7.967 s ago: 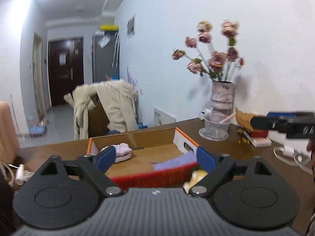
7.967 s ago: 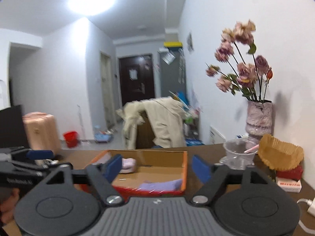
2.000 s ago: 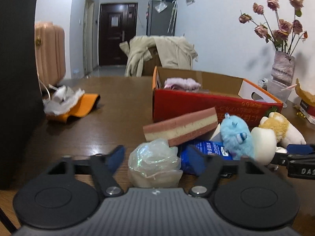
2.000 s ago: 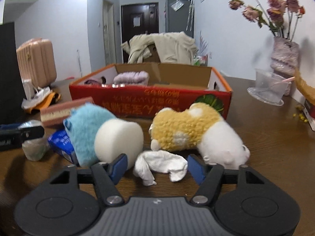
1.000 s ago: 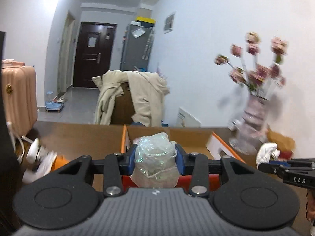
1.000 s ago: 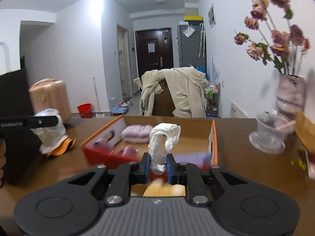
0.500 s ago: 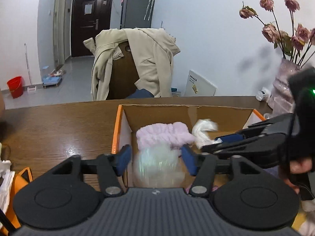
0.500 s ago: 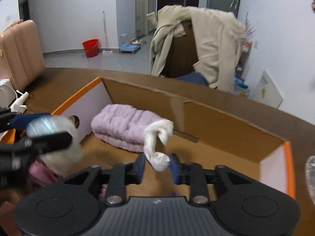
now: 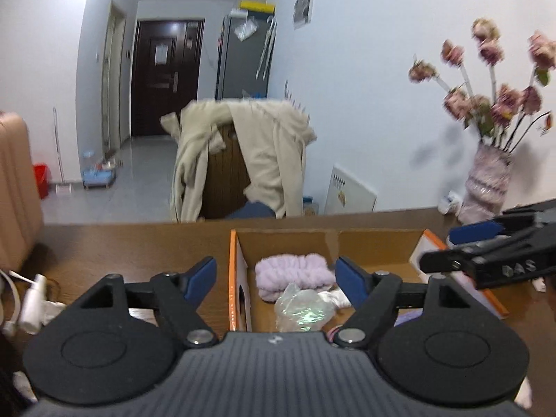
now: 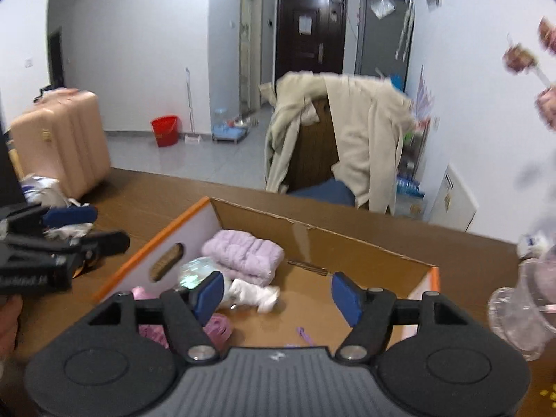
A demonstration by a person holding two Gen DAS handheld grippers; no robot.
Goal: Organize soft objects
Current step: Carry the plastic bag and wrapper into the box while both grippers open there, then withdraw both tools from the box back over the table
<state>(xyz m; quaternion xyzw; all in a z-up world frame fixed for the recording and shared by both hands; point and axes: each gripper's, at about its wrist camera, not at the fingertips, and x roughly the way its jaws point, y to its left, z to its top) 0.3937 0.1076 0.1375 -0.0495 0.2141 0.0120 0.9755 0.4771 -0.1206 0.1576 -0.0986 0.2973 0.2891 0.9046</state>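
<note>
Through the left wrist I see my left gripper (image 9: pixel 276 278) spread apart above the cardboard box (image 9: pixel 378 239) on the brown surface (image 9: pixel 132 243), the crinkly bag (image 9: pixel 304 307) lying inside near a lilac towel (image 9: pixel 293 272), while the right wrist shows my right gripper (image 10: pixel 278 295) likewise apart over the white cloth (image 10: pixel 255 293), a coat-draped chair (image 10: pixel 333 139) beyond.

Left gripper (image 9: pixel 277 276): blue-padded fingers (image 9: pixel 201 277) spread wide, nothing held between them, aimed forward and level. Right gripper (image 10: pixel 278 293): fingers (image 10: pixel 209 292) likewise spread wide and empty, tilted slightly downward. Both sit side by side, apart.
</note>
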